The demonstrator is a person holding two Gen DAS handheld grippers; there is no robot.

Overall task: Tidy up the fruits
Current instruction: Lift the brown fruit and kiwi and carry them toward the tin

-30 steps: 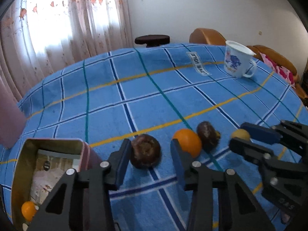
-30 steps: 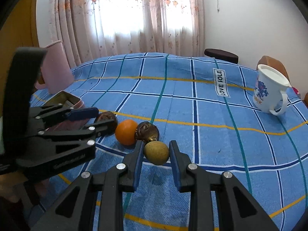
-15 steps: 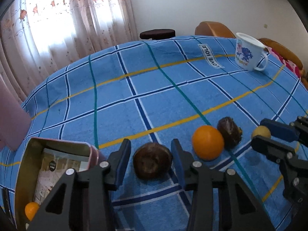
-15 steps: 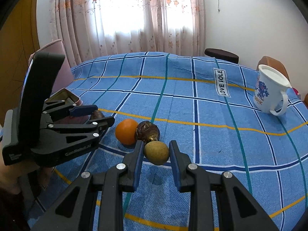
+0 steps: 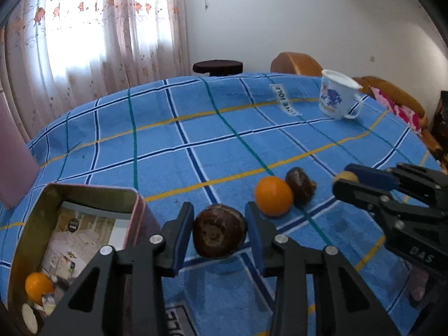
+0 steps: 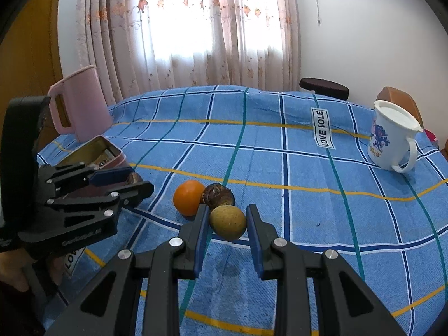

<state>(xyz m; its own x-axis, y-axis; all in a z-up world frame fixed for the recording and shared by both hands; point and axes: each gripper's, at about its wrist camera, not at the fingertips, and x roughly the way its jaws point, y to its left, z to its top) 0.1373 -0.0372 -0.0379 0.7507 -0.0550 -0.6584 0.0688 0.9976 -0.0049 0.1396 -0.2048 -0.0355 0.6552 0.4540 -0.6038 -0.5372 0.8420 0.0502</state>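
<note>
A: What does the left gripper (image 5: pixel 219 231) hold?
B: A dark brown fruit (image 5: pixel 219 233), low centre; its jaws have just been closing on it, beside the tin (image 5: pixel 92 193).
A: And the right gripper (image 6: pixel 227 224)?
B: Clenched on the yellow-green fruit (image 6: pixel 228 222), near the orange (image 6: pixel 189 197).

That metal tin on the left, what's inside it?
The metal tin holds a small orange fruit and a printed paper lining. The left hand-held gripper hides its near corner.
</note>
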